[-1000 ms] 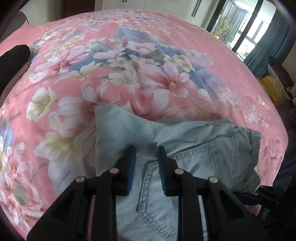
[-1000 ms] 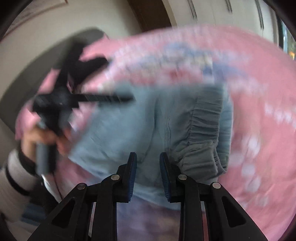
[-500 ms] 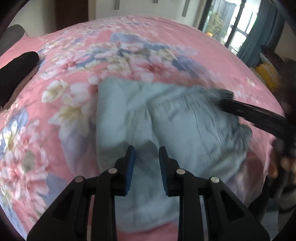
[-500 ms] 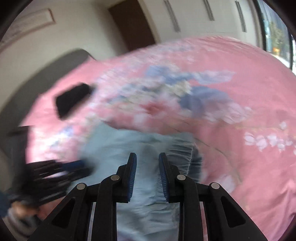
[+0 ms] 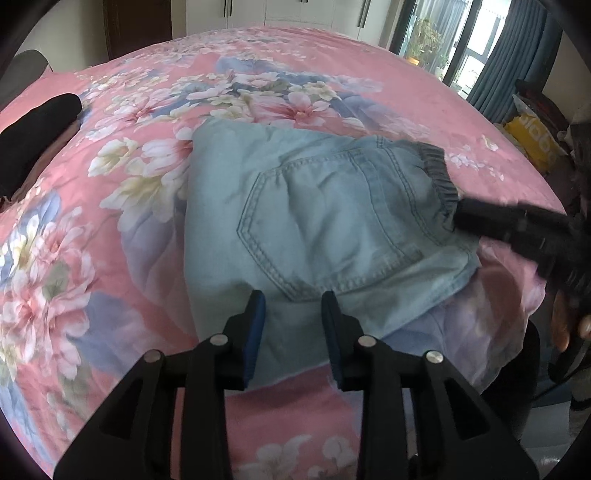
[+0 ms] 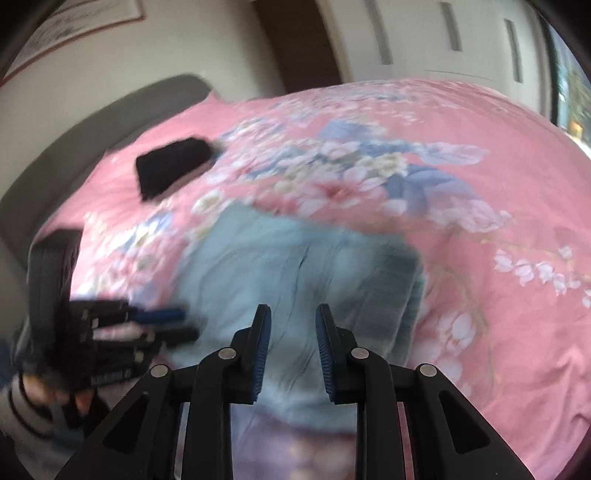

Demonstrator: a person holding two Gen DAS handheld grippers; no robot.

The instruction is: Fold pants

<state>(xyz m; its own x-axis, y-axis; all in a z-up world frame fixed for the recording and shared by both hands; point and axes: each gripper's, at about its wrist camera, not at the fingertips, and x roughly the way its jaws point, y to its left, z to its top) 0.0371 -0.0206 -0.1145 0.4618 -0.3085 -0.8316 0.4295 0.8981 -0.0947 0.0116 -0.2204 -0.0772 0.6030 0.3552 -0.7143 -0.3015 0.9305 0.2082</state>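
While angled down over pants (image 5: 325,221) | left gripper (image 5: 293,299) opening, empty

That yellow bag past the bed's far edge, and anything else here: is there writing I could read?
Yellow bag: pale letters, turned sideways and partly cut off, not readable for sure.
Framed picture on the wall: faint marks, too blurred to read.
Jeans and bedspread: no text visible.

A bed (image 5: 155,280) with a pink flowered cover carries folded light-blue pants (image 5: 317,229) near its front edge. A black cloth (image 5: 33,125) lies far left.
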